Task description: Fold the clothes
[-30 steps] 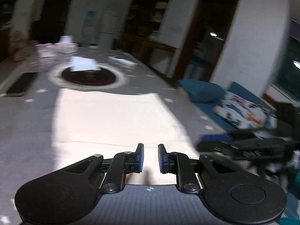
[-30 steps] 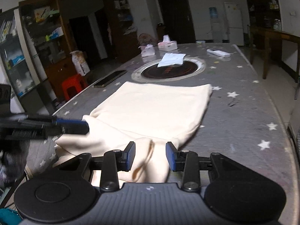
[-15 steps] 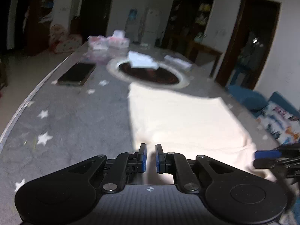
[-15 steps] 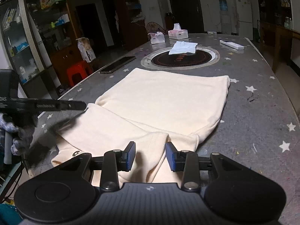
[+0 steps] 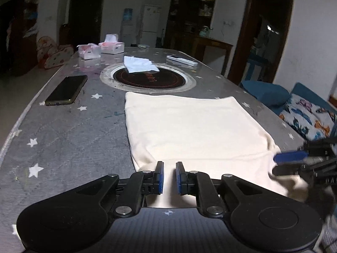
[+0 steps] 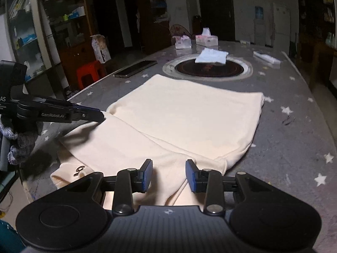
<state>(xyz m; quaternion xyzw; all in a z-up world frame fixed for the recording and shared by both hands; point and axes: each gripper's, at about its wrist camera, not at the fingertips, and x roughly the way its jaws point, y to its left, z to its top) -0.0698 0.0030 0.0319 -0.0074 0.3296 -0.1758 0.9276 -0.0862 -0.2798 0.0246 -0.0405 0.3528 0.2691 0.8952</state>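
Observation:
A cream garment [image 5: 189, 130] lies flat on the grey star-patterned table [image 5: 69, 139], its near part folded over and hanging at the table's front edge [image 6: 126, 147]. My left gripper [image 5: 169, 178] hovers over the garment's near left edge, jaws a narrow gap apart, empty. In the right wrist view it [image 6: 92, 115] reaches in from the left above the fold. My right gripper [image 6: 169, 176] is open and empty above the garment's near right corner. It shows blurred at the right of the left wrist view [image 5: 294, 160].
A round black hotplate [image 5: 148, 78] with a white cloth [image 5: 139, 64] on it sits mid-table. A phone [image 5: 67, 89] lies at the left, a white remote [image 5: 182, 60] and tissue boxes [image 5: 111, 46] at the far end. A blue sofa [image 5: 299, 105] stands right of the table.
The left gripper has swung left and settled over the garment's near left edge. The right gripper stayed open and shifted slightly; the garment has barely moved.

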